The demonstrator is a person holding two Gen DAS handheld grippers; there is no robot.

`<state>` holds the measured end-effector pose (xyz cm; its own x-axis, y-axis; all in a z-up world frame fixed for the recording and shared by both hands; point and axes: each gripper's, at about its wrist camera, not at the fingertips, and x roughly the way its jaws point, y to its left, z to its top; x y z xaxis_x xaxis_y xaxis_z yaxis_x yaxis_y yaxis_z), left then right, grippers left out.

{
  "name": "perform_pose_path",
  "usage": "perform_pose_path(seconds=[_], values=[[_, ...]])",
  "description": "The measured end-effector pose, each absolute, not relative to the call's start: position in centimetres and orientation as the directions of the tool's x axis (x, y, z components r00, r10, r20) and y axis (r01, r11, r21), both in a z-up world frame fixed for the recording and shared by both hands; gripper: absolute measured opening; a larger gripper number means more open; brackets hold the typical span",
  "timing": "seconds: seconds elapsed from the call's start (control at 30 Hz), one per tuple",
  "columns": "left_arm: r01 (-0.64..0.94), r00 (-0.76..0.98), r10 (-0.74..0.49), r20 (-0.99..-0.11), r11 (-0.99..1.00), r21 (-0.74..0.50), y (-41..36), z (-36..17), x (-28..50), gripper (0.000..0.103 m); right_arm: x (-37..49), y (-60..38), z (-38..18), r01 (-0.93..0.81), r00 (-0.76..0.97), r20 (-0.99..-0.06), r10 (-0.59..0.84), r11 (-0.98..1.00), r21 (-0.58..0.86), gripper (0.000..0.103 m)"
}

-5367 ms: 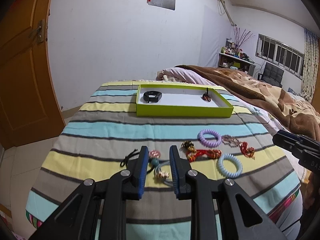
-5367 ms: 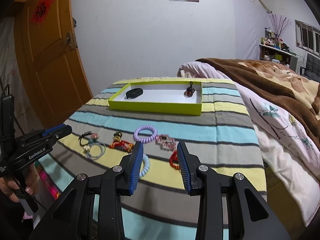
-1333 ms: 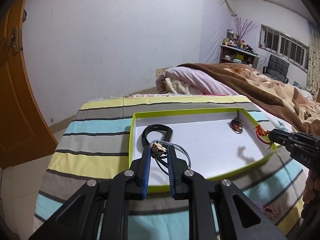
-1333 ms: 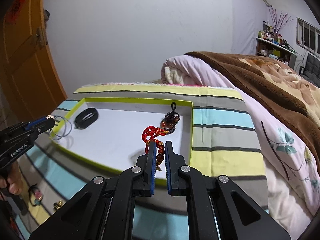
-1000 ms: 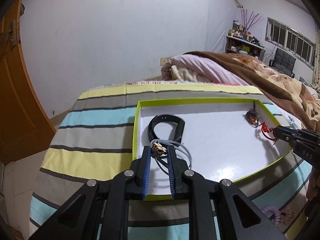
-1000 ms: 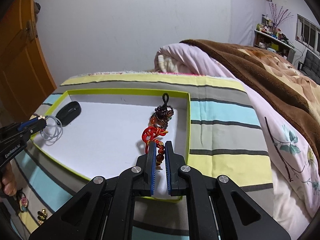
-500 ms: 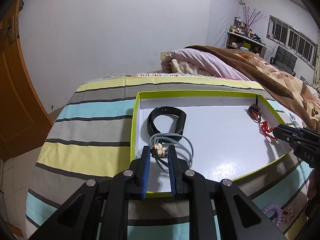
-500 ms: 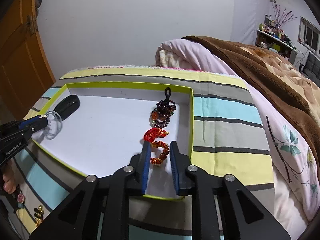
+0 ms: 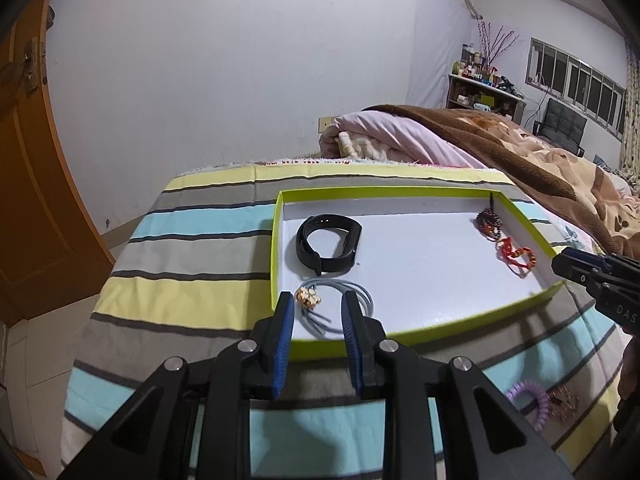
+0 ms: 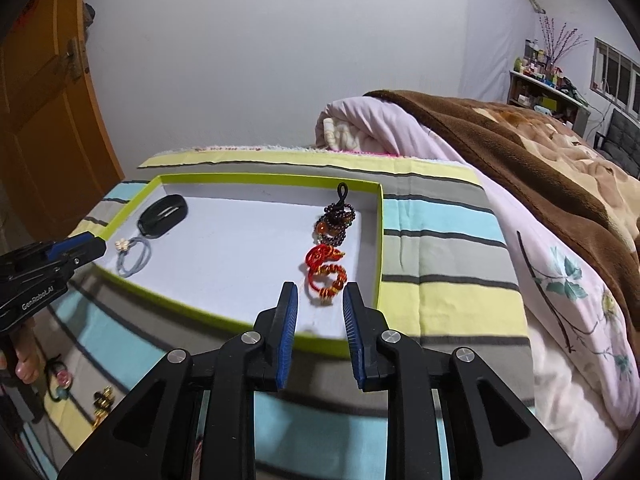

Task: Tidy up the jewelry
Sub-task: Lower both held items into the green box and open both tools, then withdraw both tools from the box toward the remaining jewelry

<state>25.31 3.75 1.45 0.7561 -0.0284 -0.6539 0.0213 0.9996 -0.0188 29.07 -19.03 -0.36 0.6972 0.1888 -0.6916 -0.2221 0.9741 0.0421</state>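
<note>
Both claws have let go: the left gripper (image 9: 316,300), jaws opening, has dropped the grey elastic hair tie with a pale flower charm (image 9: 336,300) and the right gripper (image 10: 319,293), jaws apart and empty, the red knotted cord bracelet with amber beads (image 10: 326,270) into the shallow lime-green cardboard tray (image 9: 276,248) (more pieces wait on the striped cloth (image 9: 188,248)).

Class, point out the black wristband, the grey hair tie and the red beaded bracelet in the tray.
black wristband (image 9: 329,243): left wrist view, its right side.
grey hair tie (image 9: 357,293): left wrist view, its loop.
red beaded bracelet (image 10: 326,270): right wrist view, its beads.

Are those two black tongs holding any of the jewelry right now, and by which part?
Nothing is held. The left tongs are opening, the grey hair tie lying loose in the tray. The right tongs stand open behind the red bracelet.
</note>
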Motion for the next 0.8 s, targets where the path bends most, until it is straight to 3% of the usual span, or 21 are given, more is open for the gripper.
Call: perform_pose_path(seconds=[0.8], values=[[0.045,0.825,-0.071,-0.561,0.997,-0.061,3.1,3.9,9.7,0.025,12.8,-18.9,2.6,-0.285,0.735,-0.626,0.261,0.956,0.064,0.024]])
